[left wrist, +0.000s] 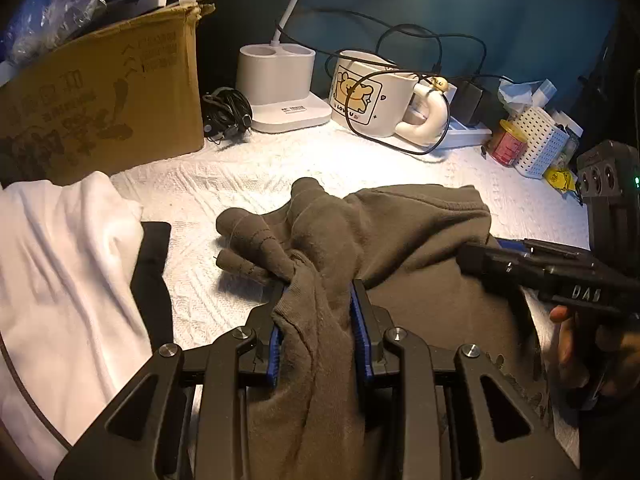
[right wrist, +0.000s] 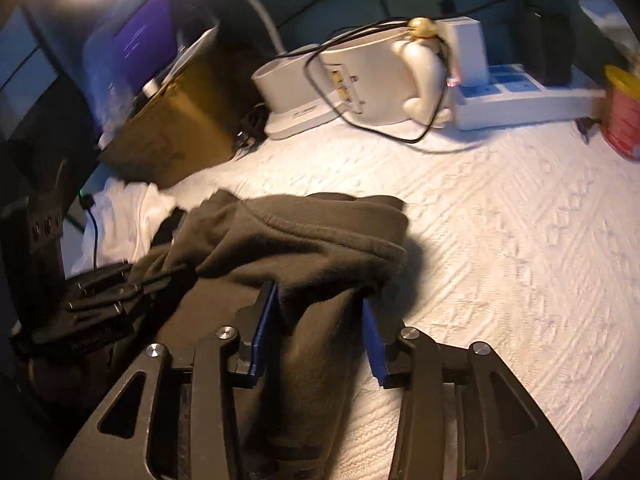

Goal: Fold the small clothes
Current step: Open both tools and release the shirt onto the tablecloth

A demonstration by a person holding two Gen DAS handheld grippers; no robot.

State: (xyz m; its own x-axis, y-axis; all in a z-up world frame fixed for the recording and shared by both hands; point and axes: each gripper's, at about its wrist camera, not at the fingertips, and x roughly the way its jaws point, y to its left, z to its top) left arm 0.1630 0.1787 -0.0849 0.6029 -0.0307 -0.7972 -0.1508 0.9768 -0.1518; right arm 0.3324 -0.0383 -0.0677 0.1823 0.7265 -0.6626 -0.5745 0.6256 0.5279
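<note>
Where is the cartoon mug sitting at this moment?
In the left wrist view the mug stands at the back of the white cloth, right of the white lamp base, with a black cable looped across it.

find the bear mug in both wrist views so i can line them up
Left wrist: the bear mug stands upper centre, printed side showing, handle to its right, between the white lamp base and the power strip.
Right wrist: the bear mug is top centre, blurred, in front of the lamp base.
Shared landmark: the black cable looped over the mug, also at.
</note>
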